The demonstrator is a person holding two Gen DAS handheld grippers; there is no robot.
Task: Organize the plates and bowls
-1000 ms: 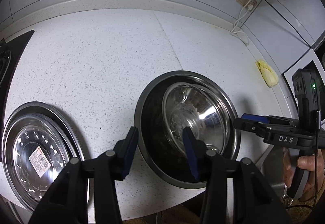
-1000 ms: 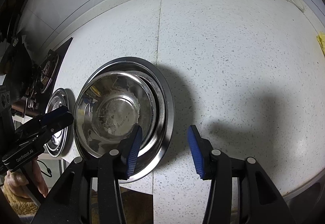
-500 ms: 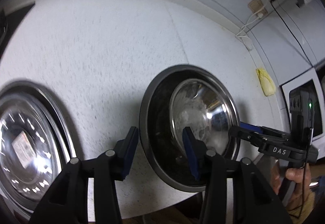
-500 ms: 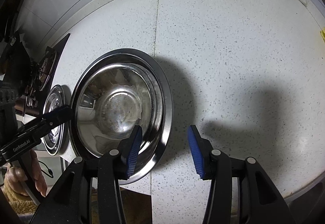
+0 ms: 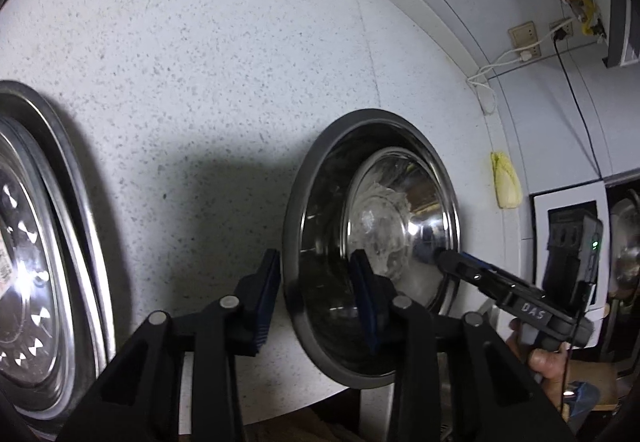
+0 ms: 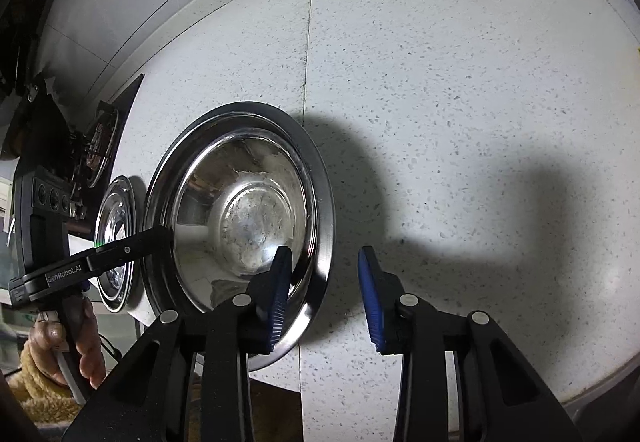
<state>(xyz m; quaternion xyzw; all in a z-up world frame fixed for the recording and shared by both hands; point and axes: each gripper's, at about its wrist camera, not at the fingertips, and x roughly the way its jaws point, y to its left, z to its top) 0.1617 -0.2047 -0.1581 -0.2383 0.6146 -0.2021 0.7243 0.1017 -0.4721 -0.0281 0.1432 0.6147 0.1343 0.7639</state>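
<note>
Steel bowl sits mouth-up (round, no long axis) inside larger basin.

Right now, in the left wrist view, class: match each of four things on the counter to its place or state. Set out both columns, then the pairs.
Things:
1 large bowl
2 small bowl
3 patterned plate
4 yellow object

Places or states:
a nested inside another dish
b lying by the wall, on the right
c cut off by the left edge of the view
d holds another dish inside it

Pairs: 1-d, 2-a, 3-c, 4-b
</note>
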